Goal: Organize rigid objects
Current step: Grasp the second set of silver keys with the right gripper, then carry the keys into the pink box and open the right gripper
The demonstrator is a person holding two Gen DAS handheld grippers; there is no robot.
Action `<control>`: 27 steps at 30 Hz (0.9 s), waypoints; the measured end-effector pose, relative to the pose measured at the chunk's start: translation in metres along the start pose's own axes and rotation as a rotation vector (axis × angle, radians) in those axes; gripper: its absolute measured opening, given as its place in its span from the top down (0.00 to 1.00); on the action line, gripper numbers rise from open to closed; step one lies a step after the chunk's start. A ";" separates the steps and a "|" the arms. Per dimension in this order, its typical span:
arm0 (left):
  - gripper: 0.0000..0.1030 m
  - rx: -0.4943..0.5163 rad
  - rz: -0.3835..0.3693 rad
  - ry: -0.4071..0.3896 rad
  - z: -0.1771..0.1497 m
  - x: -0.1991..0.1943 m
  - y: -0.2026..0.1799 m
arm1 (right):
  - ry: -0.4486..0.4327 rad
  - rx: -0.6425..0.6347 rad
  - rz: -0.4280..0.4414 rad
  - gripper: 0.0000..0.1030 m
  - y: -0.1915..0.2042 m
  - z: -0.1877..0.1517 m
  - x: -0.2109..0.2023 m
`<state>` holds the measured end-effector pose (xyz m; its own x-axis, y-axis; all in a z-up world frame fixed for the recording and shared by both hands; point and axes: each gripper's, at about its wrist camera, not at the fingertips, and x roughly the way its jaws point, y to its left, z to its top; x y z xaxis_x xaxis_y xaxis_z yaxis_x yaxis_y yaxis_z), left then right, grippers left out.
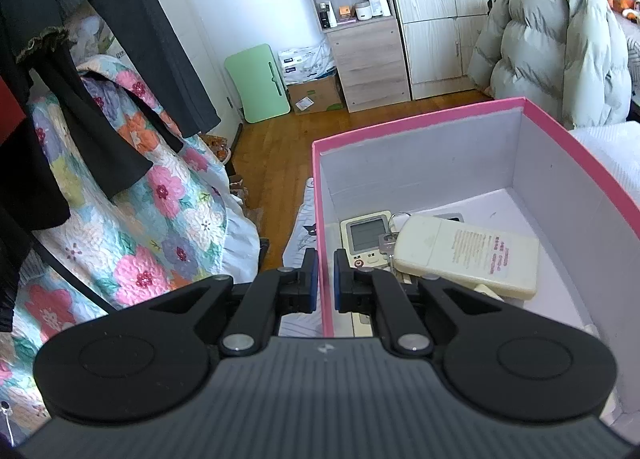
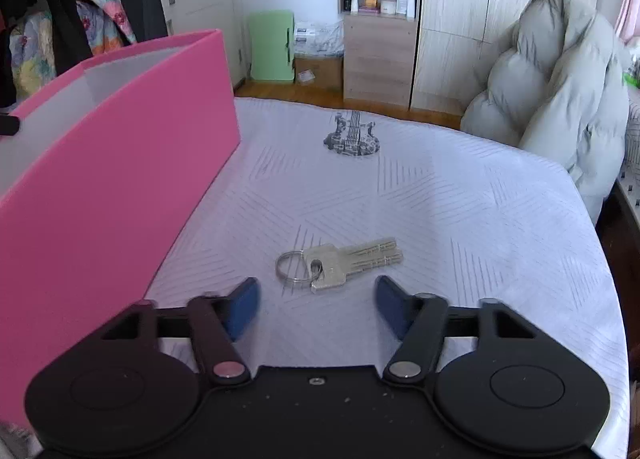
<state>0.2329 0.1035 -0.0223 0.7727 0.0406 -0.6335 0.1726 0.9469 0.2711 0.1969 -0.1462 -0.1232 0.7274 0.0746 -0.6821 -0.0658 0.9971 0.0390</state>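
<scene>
Pink box [image 1: 580, 163] wall is pinched between the clenched fingers of the left gripper [image 1: 325, 279]; inside lie two remotes [image 1: 464, 255] and keys. On the bed sheet [image 2: 460, 199] a key bunch [image 2: 340, 263] lies just ahead of the right gripper [image 2: 316, 295], whose fingers are spread and empty.

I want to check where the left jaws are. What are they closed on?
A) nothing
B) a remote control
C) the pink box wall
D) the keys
C: the left gripper has its jaws on either side of the pink box wall, pinching it.
</scene>
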 end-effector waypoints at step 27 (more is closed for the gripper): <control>0.95 0.007 0.007 0.002 0.001 -0.001 -0.001 | -0.189 0.150 0.168 0.97 -0.013 0.033 -0.052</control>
<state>0.2326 0.1026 -0.0214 0.7725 0.0478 -0.6333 0.1713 0.9445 0.2802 0.1822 -0.1623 -0.0643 0.8300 0.2268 -0.5096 -0.1047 0.9607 0.2570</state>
